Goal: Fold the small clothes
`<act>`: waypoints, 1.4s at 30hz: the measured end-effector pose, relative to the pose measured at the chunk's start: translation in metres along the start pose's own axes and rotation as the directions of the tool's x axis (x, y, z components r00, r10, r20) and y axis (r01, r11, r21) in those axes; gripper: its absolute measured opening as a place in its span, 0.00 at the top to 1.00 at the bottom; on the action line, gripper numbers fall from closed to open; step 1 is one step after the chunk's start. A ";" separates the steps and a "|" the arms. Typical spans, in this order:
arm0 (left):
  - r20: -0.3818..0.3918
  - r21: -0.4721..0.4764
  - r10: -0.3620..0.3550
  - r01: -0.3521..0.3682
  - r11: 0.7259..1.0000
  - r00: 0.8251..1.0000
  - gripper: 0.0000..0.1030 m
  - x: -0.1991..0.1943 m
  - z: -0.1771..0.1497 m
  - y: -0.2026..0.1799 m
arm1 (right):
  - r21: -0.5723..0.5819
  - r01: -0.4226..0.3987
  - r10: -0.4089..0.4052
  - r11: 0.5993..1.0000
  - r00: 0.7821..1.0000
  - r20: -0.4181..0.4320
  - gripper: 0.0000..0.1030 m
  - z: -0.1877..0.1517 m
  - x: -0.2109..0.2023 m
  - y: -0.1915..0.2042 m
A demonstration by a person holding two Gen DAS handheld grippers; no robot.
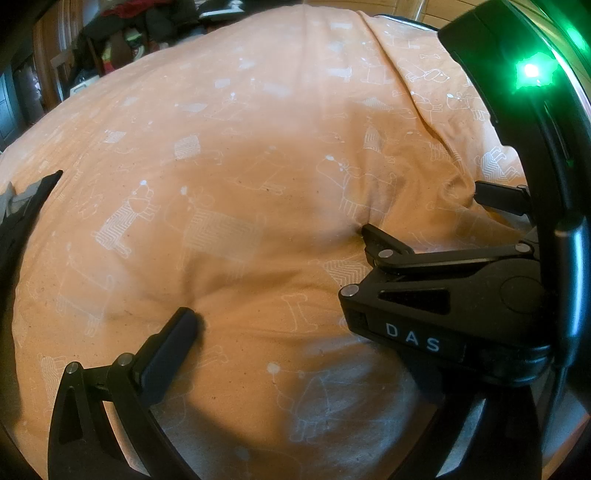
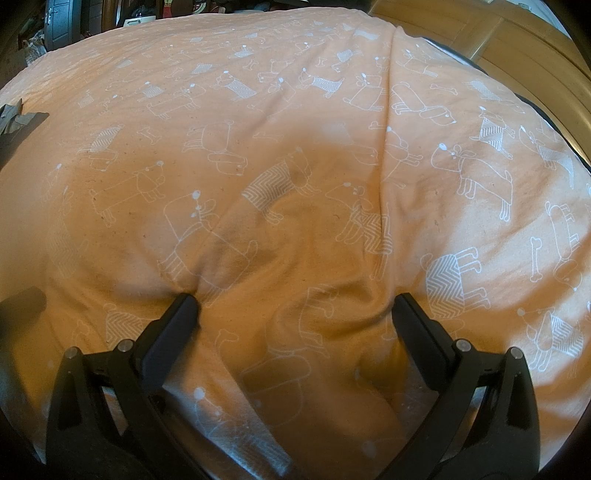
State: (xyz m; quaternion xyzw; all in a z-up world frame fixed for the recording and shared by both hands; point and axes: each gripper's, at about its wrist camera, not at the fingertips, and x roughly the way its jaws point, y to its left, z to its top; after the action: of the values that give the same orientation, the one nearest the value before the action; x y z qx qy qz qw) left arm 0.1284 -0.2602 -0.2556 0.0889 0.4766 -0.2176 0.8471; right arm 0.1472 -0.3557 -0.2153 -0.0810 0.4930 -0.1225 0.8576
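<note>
The only garment I can make out is a dark piece with grey patches (image 2: 14,122) at the far left edge of the bed, lying on the orange dog-print cover (image 2: 295,166) and well apart from both tools. In the left wrist view the same dark garment (image 1: 22,206) is cut off by the lens rim, so I cannot tell what kind of clothing it is or how it lies.

My right gripper (image 2: 295,306) has its fingers spread wide, both tips pressed into the cover and puckering it. My left gripper (image 1: 280,273) holds nothing that I can see; its left finger (image 1: 177,332) dents the fabric, but its other finger is hidden behind the right tool's body marked DAS (image 1: 424,325), so I cannot tell its spread.

My worry is this: if either closes here, it will probably pinch the bedcover rather than any clothing, and lifting would drag the sheet. The two tools also sit close together and could knock each other.

Background clutter (image 1: 122,33) is too blurred to name.
</note>
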 end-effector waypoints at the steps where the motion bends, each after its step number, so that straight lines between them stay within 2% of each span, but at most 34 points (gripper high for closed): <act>1: 0.000 0.000 0.000 0.000 1.000 1.000 0.00 0.000 0.000 0.000 | 0.000 0.000 0.000 1.000 1.000 0.000 0.00 0.000 0.000 0.000; 42: 0.001 0.000 -0.014 0.014 1.000 1.000 0.00 0.000 0.000 0.005 | -0.004 0.008 -0.008 1.000 1.000 0.001 0.00 0.001 0.000 0.002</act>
State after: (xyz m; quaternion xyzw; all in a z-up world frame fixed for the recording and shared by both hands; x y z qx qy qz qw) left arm 0.1308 -0.2557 -0.2557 0.0853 0.4768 -0.2234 0.8459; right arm 0.1479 -0.3538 -0.2156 -0.0848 0.4925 -0.1248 0.8571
